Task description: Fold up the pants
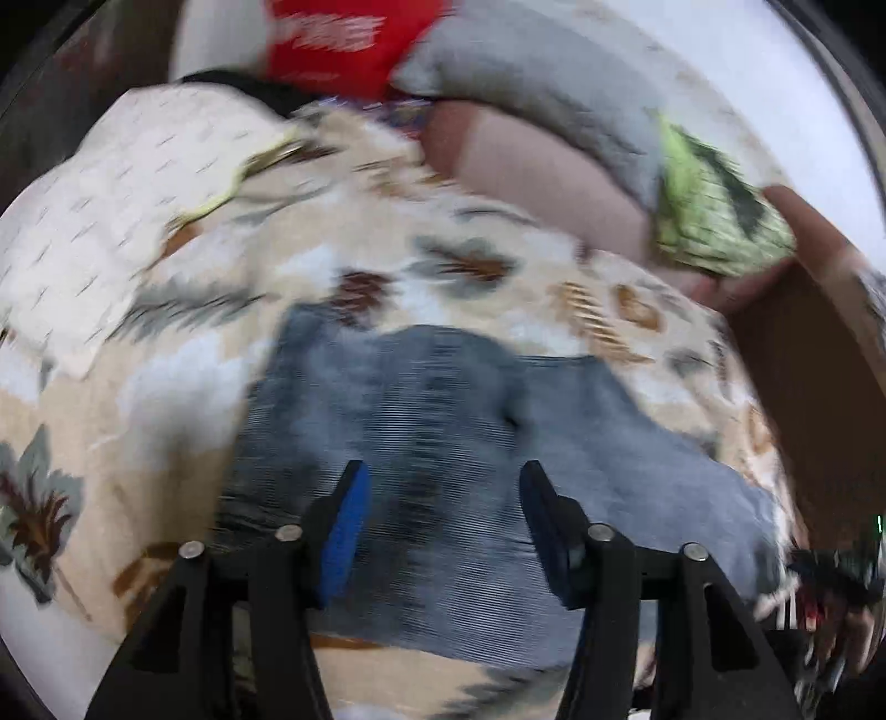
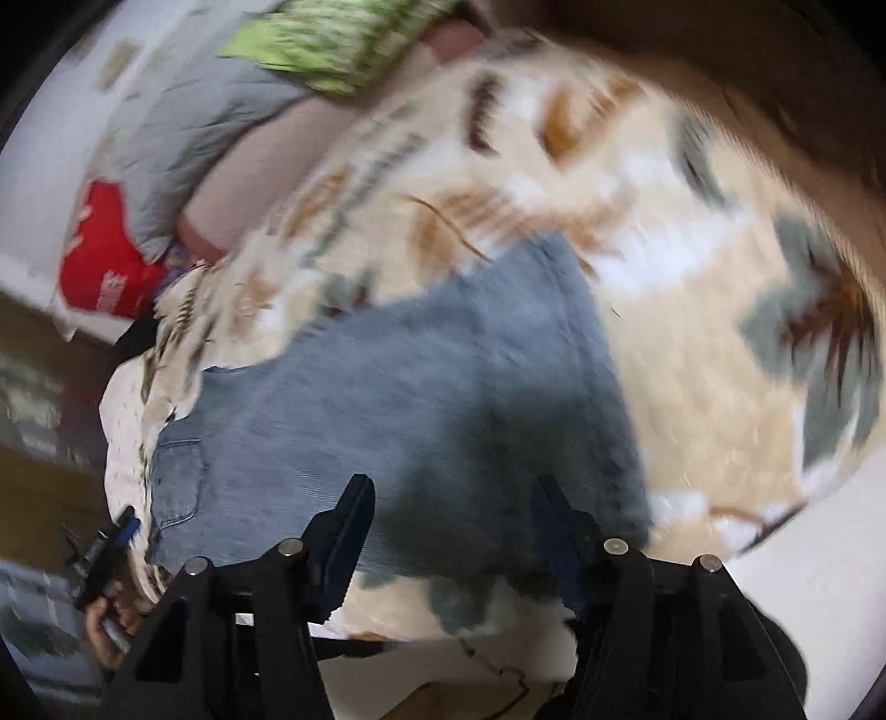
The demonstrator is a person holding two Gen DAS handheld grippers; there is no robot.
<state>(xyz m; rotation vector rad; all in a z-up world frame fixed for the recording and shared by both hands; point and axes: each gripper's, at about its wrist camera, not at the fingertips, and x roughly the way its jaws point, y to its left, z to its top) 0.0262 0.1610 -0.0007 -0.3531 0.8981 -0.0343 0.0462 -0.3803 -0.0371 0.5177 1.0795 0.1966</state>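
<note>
Both grippers (image 1: pixel 440 487) (image 2: pixel 451 493) gape empty above blue pants (image 2: pixel 387 387); only right view shows their pocket (image 2: pixel 177 482).

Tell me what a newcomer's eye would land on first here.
First, the blue-grey jeans, lying folded in the middle of a cream leaf-patterned blanket, just ahead of both open grippers: the right gripper and the left gripper, with nothing between the jaws. Next, the bright red cloth at the far edge and the lime-green pillow on the pink bedding to its right.
</note>
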